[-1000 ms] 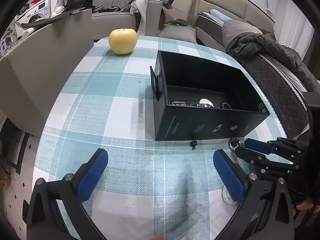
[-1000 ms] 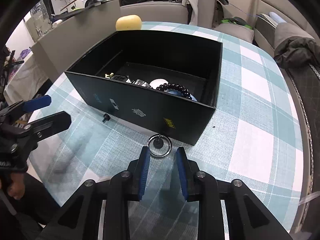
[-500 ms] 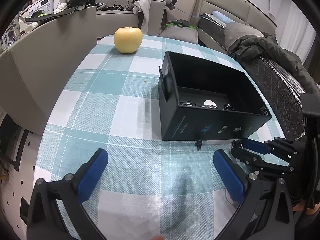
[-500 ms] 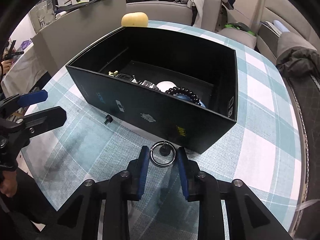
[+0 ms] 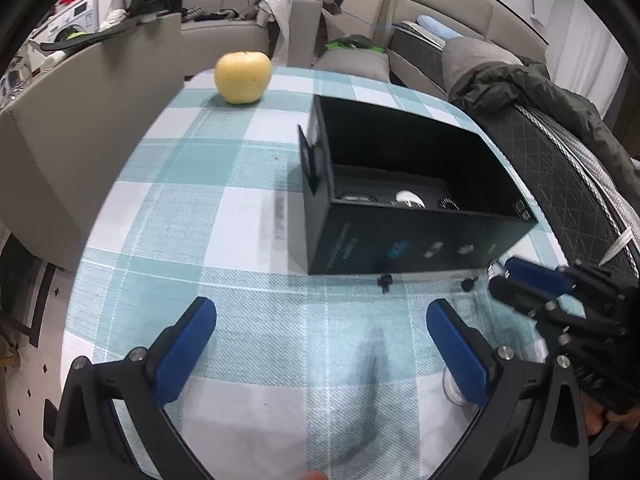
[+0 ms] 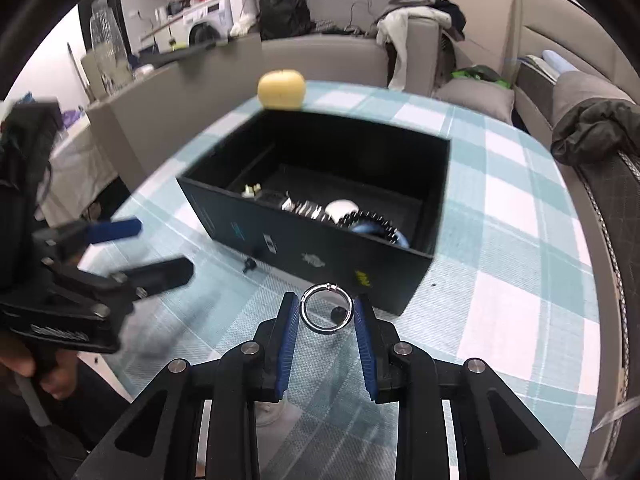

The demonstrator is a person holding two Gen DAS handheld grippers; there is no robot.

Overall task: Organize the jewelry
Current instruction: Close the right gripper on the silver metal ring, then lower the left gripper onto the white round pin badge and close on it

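While pinched across its width between R gripper [image 6: 327, 314] pads, silver ring [image 6: 327, 309] hangs clear of tablecloth [image 6: 516, 208]; black box [image 6: 436, 184] opening lies just ahead & above. L gripper [image 5: 322, 350] spread wide, empty, farther off.

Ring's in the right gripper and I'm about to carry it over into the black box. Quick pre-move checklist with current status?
1. Silver ring clamped between the right gripper pads: ok.
2. Ring lifted off the tablecloth: ok, appears raised.
3. Black box open on top, room inside: ok.
4. Left gripper clear of the path, open and empty: ok.
5. Small black studs by the box front still on the cloth: not ok, remaining.
6. Grip firmness: cannot tell.
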